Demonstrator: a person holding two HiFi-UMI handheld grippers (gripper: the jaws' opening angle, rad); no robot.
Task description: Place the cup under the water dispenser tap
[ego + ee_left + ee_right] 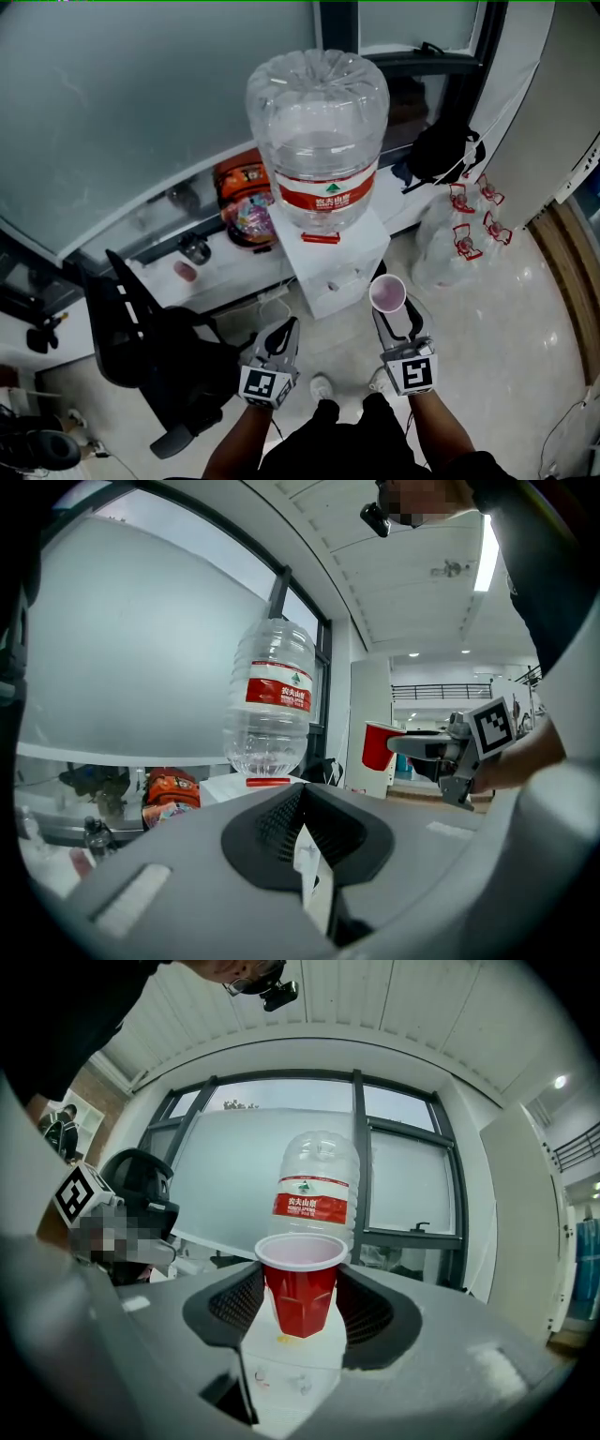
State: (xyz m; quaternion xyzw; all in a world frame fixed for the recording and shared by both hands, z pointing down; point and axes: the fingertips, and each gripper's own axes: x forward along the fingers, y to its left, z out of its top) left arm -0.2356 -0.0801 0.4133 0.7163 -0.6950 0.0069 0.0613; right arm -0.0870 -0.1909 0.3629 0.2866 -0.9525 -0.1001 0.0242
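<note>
Right tongs [302, 1290]: closed on the red cup [302, 1296], which stood upright between them.
Left tongs [302, 797]: closed, with nothing inside.
Cup place: in the air, near the water dispenser [333, 274], not yet under a tap.
Advice: I would keep the cup upright, lower it and approach straight.
Writing: the bottle [319, 131] had a red band that seemed to read 农夫山泉.

Looks steeply down from the head; looks level and close from both gripper views; shares the water bottle [317, 141] across all three.
</note>
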